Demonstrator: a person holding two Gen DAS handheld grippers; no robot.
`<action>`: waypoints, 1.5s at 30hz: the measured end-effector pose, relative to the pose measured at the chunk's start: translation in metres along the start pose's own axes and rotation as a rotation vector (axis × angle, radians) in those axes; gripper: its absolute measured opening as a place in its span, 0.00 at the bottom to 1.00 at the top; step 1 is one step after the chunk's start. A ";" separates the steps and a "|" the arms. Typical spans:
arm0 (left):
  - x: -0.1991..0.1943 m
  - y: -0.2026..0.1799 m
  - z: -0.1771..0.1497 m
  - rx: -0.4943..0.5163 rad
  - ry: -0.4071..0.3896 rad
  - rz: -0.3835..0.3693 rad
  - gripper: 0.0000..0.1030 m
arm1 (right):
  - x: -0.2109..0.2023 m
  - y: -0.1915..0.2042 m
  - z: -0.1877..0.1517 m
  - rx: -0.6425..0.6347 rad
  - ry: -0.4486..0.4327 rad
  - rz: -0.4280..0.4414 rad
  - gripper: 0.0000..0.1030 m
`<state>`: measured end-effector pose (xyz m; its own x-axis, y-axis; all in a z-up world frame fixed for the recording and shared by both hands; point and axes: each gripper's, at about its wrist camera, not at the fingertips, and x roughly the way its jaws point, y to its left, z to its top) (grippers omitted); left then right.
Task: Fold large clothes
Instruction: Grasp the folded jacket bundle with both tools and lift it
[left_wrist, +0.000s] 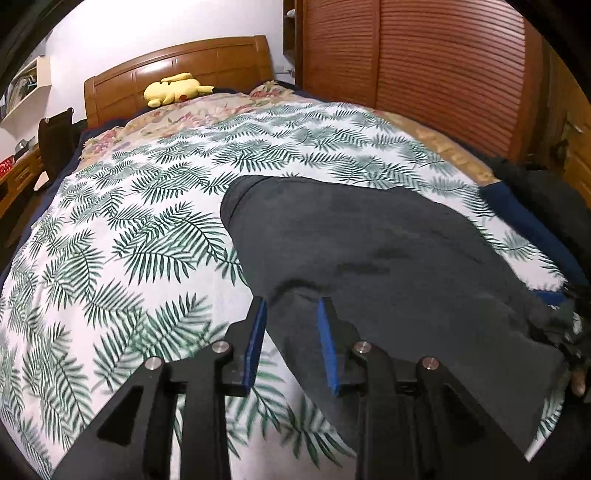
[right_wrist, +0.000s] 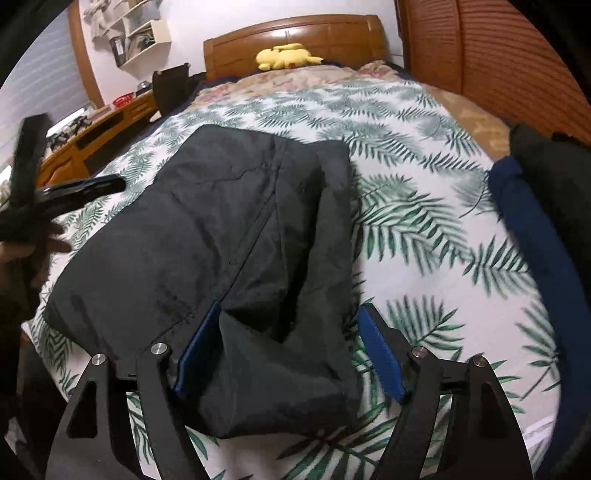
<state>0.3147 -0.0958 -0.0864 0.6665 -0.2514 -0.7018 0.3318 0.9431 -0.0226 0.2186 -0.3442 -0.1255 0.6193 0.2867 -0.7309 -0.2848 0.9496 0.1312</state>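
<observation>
The dark garment lay folded lengthwise on the bed, filling the centre of the right wrist frame. The right gripper stood released, straddling its near end; the left gripper hung parted and empty over its near edge. The next fold probably called for pinching both near corners evenly.

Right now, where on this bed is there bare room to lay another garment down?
Most room: the leaf-print cover between the dark garment and the bed's left edge, up to the floral bedding. A narrower strip lies between the dark garment and the navy cloth. That right edge is crowded.
</observation>
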 end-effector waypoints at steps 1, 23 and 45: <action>0.006 0.002 0.004 0.003 0.001 0.008 0.26 | 0.000 0.001 -0.002 -0.001 -0.003 0.000 0.75; 0.102 0.038 0.057 -0.018 0.098 0.051 0.38 | 0.014 -0.002 -0.011 -0.026 0.039 0.070 0.75; 0.129 0.039 0.067 -0.021 0.135 0.054 0.55 | 0.021 -0.004 -0.014 0.048 0.084 0.166 0.69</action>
<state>0.4585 -0.1056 -0.1304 0.5868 -0.1703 -0.7916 0.2830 0.9591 0.0034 0.2223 -0.3442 -0.1509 0.5027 0.4298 -0.7500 -0.3415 0.8958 0.2844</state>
